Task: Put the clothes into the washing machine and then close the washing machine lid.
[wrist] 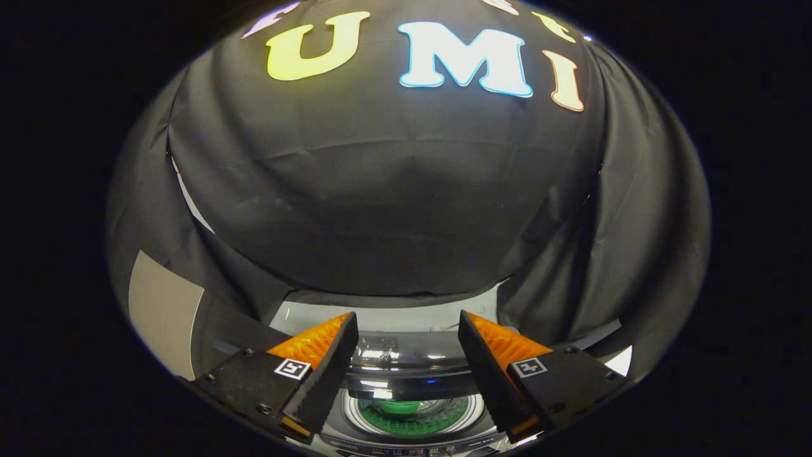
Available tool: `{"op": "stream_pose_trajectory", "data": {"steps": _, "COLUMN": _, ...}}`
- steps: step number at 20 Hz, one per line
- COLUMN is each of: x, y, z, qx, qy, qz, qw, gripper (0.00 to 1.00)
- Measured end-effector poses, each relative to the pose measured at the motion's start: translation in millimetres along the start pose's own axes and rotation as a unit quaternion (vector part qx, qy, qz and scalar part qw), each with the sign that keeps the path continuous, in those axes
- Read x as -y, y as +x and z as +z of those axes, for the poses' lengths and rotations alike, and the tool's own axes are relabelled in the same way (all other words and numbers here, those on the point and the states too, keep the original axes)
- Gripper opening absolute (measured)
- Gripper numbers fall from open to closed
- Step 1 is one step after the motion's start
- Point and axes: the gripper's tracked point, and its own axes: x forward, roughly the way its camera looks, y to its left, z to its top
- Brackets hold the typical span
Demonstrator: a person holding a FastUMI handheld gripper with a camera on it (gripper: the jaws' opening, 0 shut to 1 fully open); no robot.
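Apparently clothes [406, 416] already sat inside washing machine [406, 381], lid [393, 317] up beyond gripper [406, 346]; jaws gaped wide, gripping nothing. Lid closing remained.

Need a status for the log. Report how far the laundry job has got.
Done, apparently: something green lies in the washing machine drum, seemingly clothing. In hand: nothing; the tongs hover open above the drum opening with nothing between the fingers. Left: the lid stands raised behind the opening, ahead of the fingers, and needs closing. Whether more clothes wait outside cannot be told.
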Motion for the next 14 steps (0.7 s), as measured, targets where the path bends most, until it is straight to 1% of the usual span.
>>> {"op": "stream_pose_trajectory", "data": {"steps": 6, "x": -1, "y": -9, "z": -10, "qx": 0.016, "qy": 0.0, "qz": -0.002, "qw": 1.0, "gripper": 0.99}}
{"op": "stream_pose_trajectory", "data": {"steps": 10, "x": -1, "y": -17, "z": -14, "qx": 0.053, "qy": -0.003, "qz": 0.004, "qw": 0.999, "gripper": 0.99}}
{"op": "stream_pose_trajectory", "data": {"steps": 14, "x": -1, "y": -24, "z": -23, "qx": 0.059, "qy": -0.003, "qz": 0.002, "qw": 0.998, "gripper": 0.99}}
